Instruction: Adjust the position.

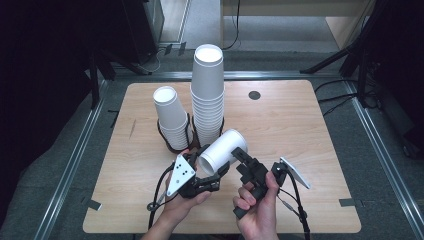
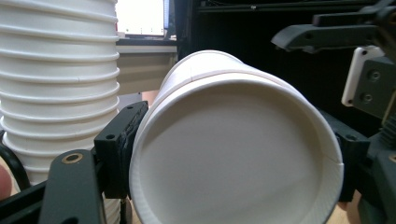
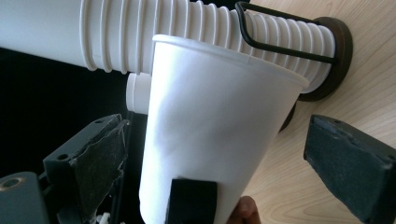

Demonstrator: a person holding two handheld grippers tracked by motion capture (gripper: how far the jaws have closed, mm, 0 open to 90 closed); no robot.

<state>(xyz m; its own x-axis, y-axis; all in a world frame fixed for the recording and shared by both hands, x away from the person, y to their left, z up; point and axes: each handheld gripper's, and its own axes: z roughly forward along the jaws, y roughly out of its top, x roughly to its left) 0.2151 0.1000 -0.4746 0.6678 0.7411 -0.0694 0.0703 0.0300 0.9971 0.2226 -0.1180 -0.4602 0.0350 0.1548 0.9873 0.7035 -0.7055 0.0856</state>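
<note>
Light falls evenly from above on the table (image 1: 300, 130), whose pale wood shows soft, short shadows beside the cup stacks (image 1: 207, 95), while the floor and the room's edges sink into near black. The high view is sharp at its centre and a little soft and grainy toward the dark corners. In the left gripper view the held cup (image 2: 233, 154) sits very close and looks slightly soft, its inside lit a flat grey; a bright window-like patch (image 2: 140, 16) behind is blown out. The right gripper view is brighter, with the stack's ribs glaring white and the near jaws perhaps out of focus.
</note>
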